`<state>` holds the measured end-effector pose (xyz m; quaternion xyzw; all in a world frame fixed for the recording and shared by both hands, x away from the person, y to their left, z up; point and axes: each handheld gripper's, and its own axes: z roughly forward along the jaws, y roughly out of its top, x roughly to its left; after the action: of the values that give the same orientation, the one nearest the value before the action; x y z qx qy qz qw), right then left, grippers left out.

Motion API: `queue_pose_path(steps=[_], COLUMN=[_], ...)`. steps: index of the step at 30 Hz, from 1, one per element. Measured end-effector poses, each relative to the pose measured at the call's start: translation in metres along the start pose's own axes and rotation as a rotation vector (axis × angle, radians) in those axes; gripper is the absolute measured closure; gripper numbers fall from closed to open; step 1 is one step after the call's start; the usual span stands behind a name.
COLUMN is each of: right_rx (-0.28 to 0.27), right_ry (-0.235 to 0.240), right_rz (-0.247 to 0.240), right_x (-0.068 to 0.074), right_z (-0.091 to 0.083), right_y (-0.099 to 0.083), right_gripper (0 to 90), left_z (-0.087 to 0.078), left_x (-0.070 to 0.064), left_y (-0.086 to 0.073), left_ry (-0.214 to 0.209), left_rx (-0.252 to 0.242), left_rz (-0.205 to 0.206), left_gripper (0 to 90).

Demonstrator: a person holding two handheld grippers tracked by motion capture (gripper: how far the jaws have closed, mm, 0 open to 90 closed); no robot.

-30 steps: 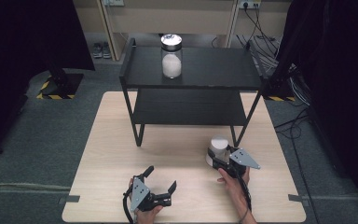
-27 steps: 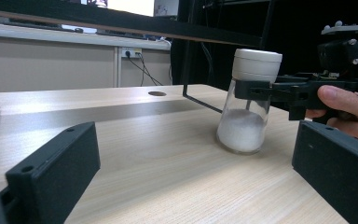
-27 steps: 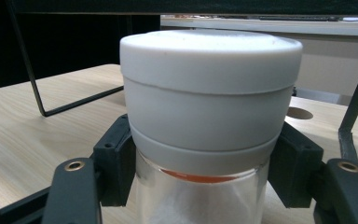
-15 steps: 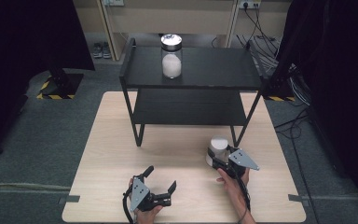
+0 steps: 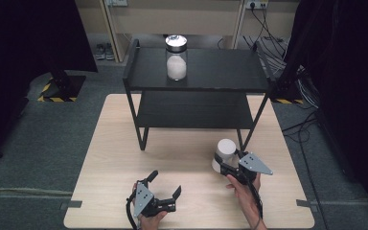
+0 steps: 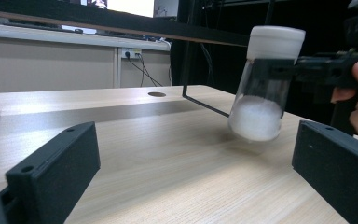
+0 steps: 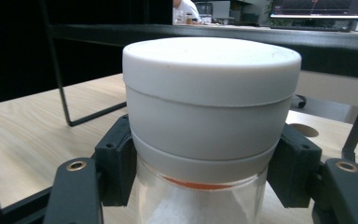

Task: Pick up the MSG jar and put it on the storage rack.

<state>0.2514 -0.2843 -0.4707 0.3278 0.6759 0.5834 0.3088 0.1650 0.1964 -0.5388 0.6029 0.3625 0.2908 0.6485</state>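
Note:
A clear jar (image 5: 225,152) with a white lid and white powder inside is at the table's right, just in front of the shelf's right leg. My right gripper (image 5: 223,164) is shut on it just below the lid. In the right gripper view the black pads (image 7: 116,163) press on both sides of the jar (image 7: 209,107). The left gripper view shows the jar (image 6: 261,93) tilted, with its base close to the tabletop. My left gripper (image 5: 165,182) rests open near the front edge, with nothing between its fingers (image 6: 56,172).
A black two-level shelf (image 5: 230,72) stands on the far half of the wooden table (image 5: 110,143). On its top level stands a second jar (image 5: 176,57) with a dark lid and white contents. Cables lie on the floor at the right.

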Motion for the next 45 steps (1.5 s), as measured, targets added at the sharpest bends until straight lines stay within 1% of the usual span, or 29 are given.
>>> queue_pose_path(steps=[2,6,17,22,24,25,29,33,38,39,40,41,44,45], right_rx=[-0.003,-0.008,-0.017,-0.029,-0.033,-0.033,-0.034,-0.029,-0.036,-0.039,-0.039,-0.042,-0.048,-0.050], right_ry=[0.007,0.026,0.074,0.089,0.100,0.100,0.117,0.142,0.170,0.182,0.182,0.186,0.197,0.203], right_rz=[-0.002,-0.022,-0.032,-0.038,-0.036,-0.036,-0.041,-0.027,-0.029,-0.031,-0.031,-0.032,-0.040,-0.041], right_x=[0.000,0.002,0.006,0.005,0.003,0.003,0.002,-0.002,-0.004,-0.005,-0.005,-0.005,-0.006,-0.006], right_z=[-0.003,-0.008,-0.014,-0.016,-0.017,-0.017,-0.018,-0.018,-0.017,-0.017,-0.017,-0.017,-0.017,-0.017], right_y=[0.005,0.015,0.040,0.050,0.059,0.059,0.075,0.093,0.114,0.123,0.123,0.128,0.144,0.156], right_gripper=[35.5,35.6,35.6,35.6,35.6,35.6,35.6,35.6,35.6,35.6,35.6,35.6,35.6,35.6], left_z=[0.000,0.000,0.000,0.000,0.000,0.000,0.000,0.000,0.000,0.000,0.000,0.000,0.000,0.000], left_x=[0.000,0.000,0.000,0.000,0.000,0.000,0.000,0.000,0.000,0.000,0.000,0.001,0.001,0.001], left_y=[0.000,0.000,0.000,0.000,0.000,0.000,0.000,0.000,0.000,0.000,0.000,0.000,0.000,0.000], left_ry=[-0.001,-0.001,0.000,0.001,0.001,0.001,0.000,0.001,0.002,0.002,0.002,0.001,0.002,0.001], left_rx=[0.000,0.000,-0.003,-0.001,-0.001,-0.001,0.000,-0.001,-0.001,-0.001,-0.001,-0.001,-0.001,-0.001], left_rz=[0.000,0.000,-0.002,-0.001,-0.003,-0.003,-0.003,-0.005,-0.007,-0.007,-0.007,-0.007,-0.007,-0.008], left_gripper=[0.2,0.2,0.2,0.2,0.2,0.2,0.2,0.2,0.2,0.2,0.2,0.2,0.2,0.2])
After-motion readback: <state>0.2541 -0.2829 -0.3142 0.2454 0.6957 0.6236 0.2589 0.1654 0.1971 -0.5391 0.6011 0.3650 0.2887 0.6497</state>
